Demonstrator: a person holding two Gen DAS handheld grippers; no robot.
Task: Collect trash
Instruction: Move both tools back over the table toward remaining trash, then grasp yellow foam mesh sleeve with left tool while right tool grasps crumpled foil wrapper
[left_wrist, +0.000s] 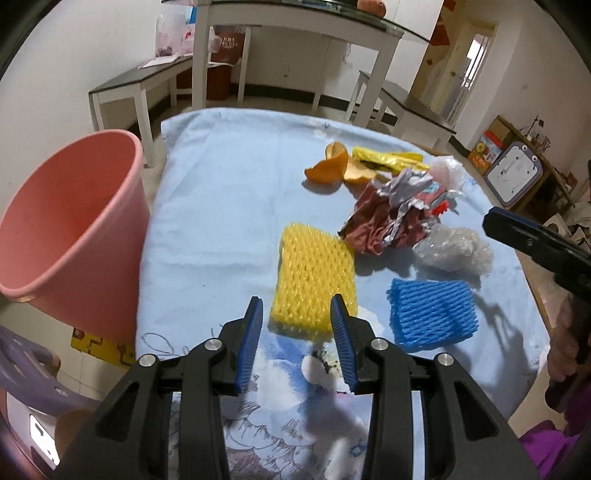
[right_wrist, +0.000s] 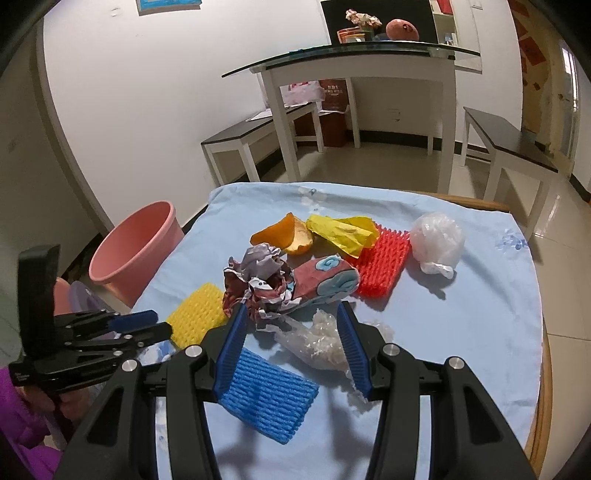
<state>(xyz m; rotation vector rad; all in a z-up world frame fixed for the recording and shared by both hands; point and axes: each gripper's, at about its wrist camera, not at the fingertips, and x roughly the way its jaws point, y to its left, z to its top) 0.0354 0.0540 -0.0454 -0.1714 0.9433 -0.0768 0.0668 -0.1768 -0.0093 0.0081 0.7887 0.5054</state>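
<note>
Trash lies on a table with a light blue cloth (left_wrist: 221, 206). My left gripper (left_wrist: 297, 314) is open and empty, just short of a yellow foam net (left_wrist: 314, 273). A blue foam net (left_wrist: 432, 314), crumpled red-and-white paper (left_wrist: 388, 218), clear plastic wrap (left_wrist: 454, 251) and orange peel (left_wrist: 332, 166) lie to its right. My right gripper (right_wrist: 291, 317) is open and empty, above the blue foam net (right_wrist: 266, 395) and the clear wrap (right_wrist: 317, 343). A red foam net (right_wrist: 384, 262), a yellow wrapper (right_wrist: 340, 229) and a white plastic bag (right_wrist: 437, 240) lie further back.
A pink bucket (left_wrist: 70, 229) stands on the floor at the table's left side, also in the right wrist view (right_wrist: 136, 251). A purple stool (left_wrist: 29, 373) sits below it. White tables and dark benches (right_wrist: 509, 147) stand behind. The table's wooden edge (right_wrist: 543, 369) runs along the right.
</note>
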